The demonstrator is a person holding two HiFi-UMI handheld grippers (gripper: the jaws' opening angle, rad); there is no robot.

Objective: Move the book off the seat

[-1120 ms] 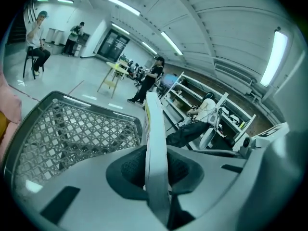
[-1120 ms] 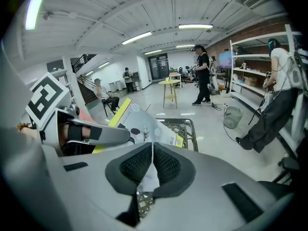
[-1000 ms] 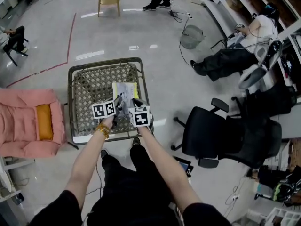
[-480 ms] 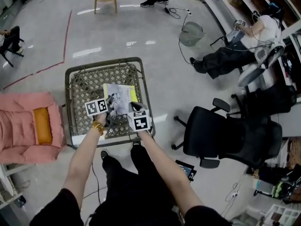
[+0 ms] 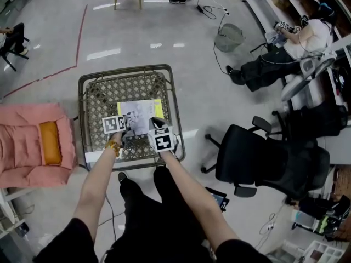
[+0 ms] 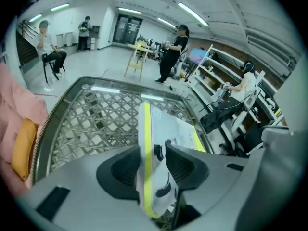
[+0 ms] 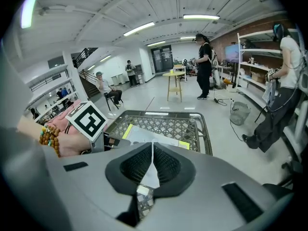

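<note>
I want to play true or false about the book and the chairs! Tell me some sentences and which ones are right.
1. The white book with yellow edges is over the woven lattice seat. True.
2. The right gripper is shut on the book. True.
3. The left gripper has nothing between its jaws. False: the book's edge is between them, and they are opening.
4. The pink padded chair stands right of the seat. False: it stands to the left.
</note>
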